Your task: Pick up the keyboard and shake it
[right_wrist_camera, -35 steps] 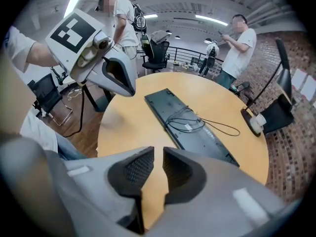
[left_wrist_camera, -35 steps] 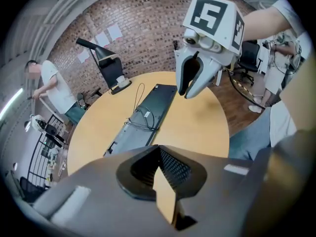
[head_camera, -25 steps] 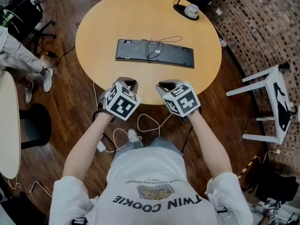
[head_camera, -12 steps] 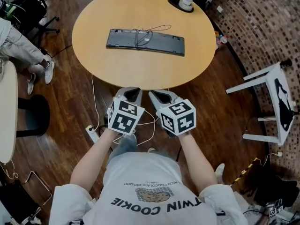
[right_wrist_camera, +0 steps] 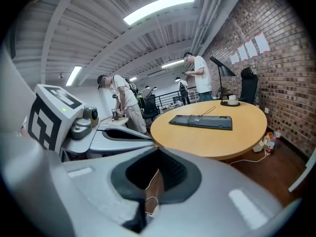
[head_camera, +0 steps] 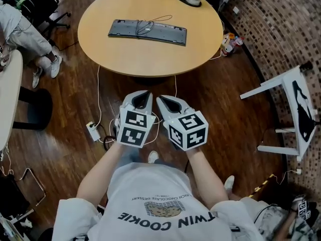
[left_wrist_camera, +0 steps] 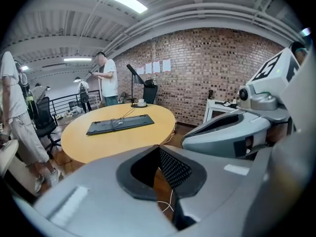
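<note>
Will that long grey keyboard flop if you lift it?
Probably stays stiff: the flat dark grey keyboard looks like one rigid slab. Its loose thin cable, piled on top, would likely slide off and dangle.

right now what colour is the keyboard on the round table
The keyboard is dark grey, nearly black; the head view shows it best.

Left gripper (head_camera: pixel 142 96) and right gripper (head_camera: pixel 167 102) withdrew from table (head_camera: pixel 150 56).
</note>
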Tool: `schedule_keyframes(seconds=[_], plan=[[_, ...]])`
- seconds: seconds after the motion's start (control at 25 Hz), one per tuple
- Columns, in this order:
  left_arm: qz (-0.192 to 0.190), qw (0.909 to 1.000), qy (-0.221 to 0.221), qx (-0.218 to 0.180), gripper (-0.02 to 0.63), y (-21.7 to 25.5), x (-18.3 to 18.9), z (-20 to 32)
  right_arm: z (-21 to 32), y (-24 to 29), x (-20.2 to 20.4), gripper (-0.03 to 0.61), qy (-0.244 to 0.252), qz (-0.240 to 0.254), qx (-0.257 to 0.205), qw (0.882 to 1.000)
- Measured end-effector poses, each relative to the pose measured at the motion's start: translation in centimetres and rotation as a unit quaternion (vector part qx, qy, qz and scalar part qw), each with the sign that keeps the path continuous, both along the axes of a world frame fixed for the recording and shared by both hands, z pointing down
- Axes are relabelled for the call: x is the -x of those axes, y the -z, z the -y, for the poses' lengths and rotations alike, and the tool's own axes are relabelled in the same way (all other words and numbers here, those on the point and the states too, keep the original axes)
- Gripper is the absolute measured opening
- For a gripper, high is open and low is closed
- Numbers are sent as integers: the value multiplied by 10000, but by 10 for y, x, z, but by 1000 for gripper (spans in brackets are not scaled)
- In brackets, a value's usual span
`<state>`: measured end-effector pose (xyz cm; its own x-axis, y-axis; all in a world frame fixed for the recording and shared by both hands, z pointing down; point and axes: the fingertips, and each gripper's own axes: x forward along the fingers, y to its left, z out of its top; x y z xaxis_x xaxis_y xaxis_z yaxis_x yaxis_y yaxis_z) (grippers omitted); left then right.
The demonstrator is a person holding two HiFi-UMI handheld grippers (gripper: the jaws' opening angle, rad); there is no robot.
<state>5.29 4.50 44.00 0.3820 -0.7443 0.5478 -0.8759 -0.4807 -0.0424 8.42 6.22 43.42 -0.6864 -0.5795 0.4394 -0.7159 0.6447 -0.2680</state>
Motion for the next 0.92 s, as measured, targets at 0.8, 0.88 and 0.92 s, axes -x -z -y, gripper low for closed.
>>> schedule_keyframes(seconds=[0.8, 0.88, 0.92], plan=[[-14, 9979, 451, -460, 8, 25, -9, -88, -82, 20, -14, 0, -213, 110, -464, 9986], [-77, 9982, 367, -470, 8, 21, 0, -88, -81, 14, -4, 0, -338, 88, -442, 9984], [-116, 9983, 309, -476, 8, 19, 4, -88, -80, 11, 0, 0, -414, 70, -433, 9982]])
